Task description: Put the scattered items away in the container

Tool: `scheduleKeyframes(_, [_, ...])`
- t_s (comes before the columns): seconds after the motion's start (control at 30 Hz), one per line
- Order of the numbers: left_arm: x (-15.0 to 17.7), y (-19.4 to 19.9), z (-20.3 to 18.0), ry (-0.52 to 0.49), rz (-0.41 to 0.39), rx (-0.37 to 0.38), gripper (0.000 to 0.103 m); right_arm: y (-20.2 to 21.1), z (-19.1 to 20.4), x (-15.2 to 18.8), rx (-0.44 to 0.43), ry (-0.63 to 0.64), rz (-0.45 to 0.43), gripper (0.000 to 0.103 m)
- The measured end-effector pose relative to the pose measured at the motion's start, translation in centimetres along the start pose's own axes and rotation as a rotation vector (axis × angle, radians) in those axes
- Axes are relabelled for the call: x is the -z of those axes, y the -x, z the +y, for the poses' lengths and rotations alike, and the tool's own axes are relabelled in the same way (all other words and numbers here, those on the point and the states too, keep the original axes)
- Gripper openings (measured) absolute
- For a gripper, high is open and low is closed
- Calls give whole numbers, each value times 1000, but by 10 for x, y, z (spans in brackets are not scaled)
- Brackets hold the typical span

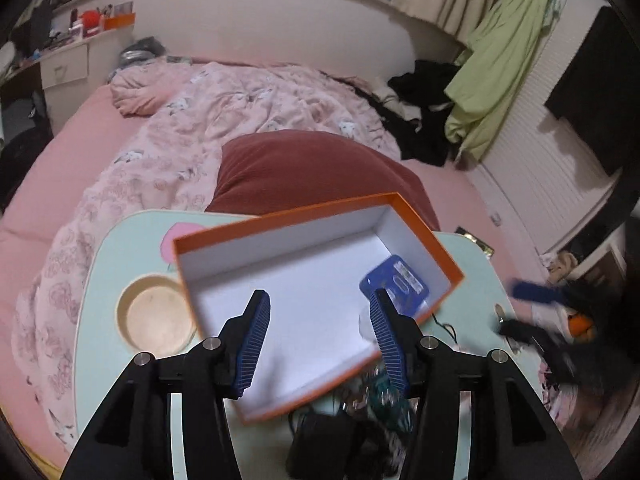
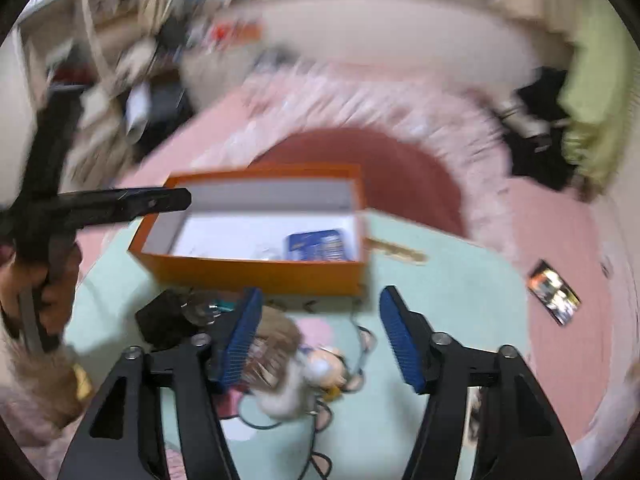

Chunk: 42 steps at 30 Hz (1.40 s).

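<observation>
Left claw [image 1: 318, 334]: jaws wide apart, empty, poised over the box.
Right claw [image 2: 320, 334]: spread wide, gripping nothing, above a blurred doll [image 2: 296, 364] and black cable [image 2: 360, 344].
Orange box [image 1: 424, 228]: on the mint counter [image 1: 108, 256], holding a blue packet [image 1: 394, 284].
Pillow [image 1: 304, 168]: behind, on the bed.
</observation>
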<state>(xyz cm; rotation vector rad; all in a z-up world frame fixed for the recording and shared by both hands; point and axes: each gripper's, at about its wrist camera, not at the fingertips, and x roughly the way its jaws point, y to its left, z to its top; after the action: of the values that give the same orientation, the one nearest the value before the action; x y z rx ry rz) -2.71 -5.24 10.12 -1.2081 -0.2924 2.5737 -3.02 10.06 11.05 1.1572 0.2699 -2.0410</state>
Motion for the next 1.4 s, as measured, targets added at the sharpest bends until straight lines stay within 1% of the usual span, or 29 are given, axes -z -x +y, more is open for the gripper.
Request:
scheduleKeyframes(0.03, [5, 3, 3, 0, -18, -9, 54, -16, 5, -16, -19, 22, 76, 46])
scheduleKeyframes(0.07, [8, 5, 7, 4, -34, -18, 56, -33, 10, -31, -22, 40, 142, 46])
scheduleKeyframes(0.13, [16, 8, 17, 33, -70, -24, 58, -57, 22, -49, 17, 74, 221, 46])
scheduleKeyframes(0.17, [19, 8, 23, 51, -81, -13, 58, -70, 28, -56, 42, 101, 259, 46])
scheduleKeyframes(0.23, [23, 7, 35, 87, -113, 32, 58, -92, 35, -67, 83, 132, 313, 46])
scheduleKeyframes(0.3, [25, 7, 43, 111, -140, 67, 58, -109, 32, -77, 131, 133, 356, 45])
scheduleKeyframes(0.43, [28, 4, 44, 114, -156, 97, 58, -139, 15, -86, 245, 84, 443, 43])
scheduleKeyframes(0.5, [30, -1, 43, 111, -149, 110, 58, -139, 6, -88, 231, 37, 452, 43])
scheduleKeyframes(0.53, [30, -4, 42, 109, -146, 116, 58, -137, 1, -88, 194, 0, 454, 43])
scheduleKeyframes(0.57, [31, -7, 39, 105, -145, 114, 58, -138, -4, -88, 130, -44, 462, 43])
scheduleKeyframes(0.6, [31, -8, 35, 91, -154, 93, 58, -138, -7, -87, 74, -75, 470, 52])
scheduleKeyframes(0.63, [31, -9, 32, 75, -162, 74, 58, -137, -7, -87, 56, -80, 470, 53])
scheduleKeyframes(0.7, [31, -10, 29, 64, -169, 76, 58, -135, -2, -86, 72, -56, 468, 53])
scheduleKeyframes(0.73, [31, -10, 29, 69, -172, 87, 58, -134, 1, -85, 73, -46, 469, 58])
scheduleKeyframes(0.8, [31, -12, 30, 81, -161, 120, 58, -134, 8, -84, 51, -23, 468, 62])
scheduleKeyframes(0.83, [32, -14, 30, 84, -155, 131, 58, -133, 12, -84, 46, -8, 466, 62])
scheduleKeyframes(0.9, [34, -13, 29, 80, -161, 130, 58, -131, 18, -83, 50, 25, 464, 63])
scheduleKeyframes(0.93, [35, -13, 29, 80, -166, 131, 58, -129, 20, -83, 30, 28, 462, 63])
scheduleKeyframes(0.97, [35, -12, 30, 83, -169, 135, 58, -127, 19, -82, -13, 13, 461, 63])
scheduleKeyframes(1.03, [36, -12, 32, 95, -173, 150, 58, -120, 16, -83, -126, -36, 464, 62])
scheduleKeyframes(1.07, [36, -11, 33, 100, -175, 157, 58, -116, 14, -83, -124, -44, 453, 62])
scheduleKeyframes(1.1, [36, -10, 34, 105, -175, 164, 58, -112, 13, -84, -78, -34, 434, 62])
scheduleKeyframes(1.17, [37, -10, 34, 107, -175, 168, 58, -106, 18, -83, 107, 40, 412, 62])
scheduleKeyframes(1.2, [37, -10, 34, 107, -176, 167, 58, -107, 19, -83, 167, 66, 416, 62])
scheduleKeyframes(1.23, [37, -9, 34, 105, -176, 167, 58, -110, 18, -81, 202, 77, 431, 62])
scheduleKeyframes(1.27, [37, -9, 34, 104, -176, 167, 58, -113, 15, -80, 211, 73, 454, 62])
scheduleKeyframes(1.33, [37, -9, 34, 102, -178, 167, 58, -117, 8, -82, 180, 36, 464, 74])
scheduleKeyframes(1.4, [38, -9, 33, 102, -178, 181, 58, -125, 2, -83, 127, -17, 486, 75])
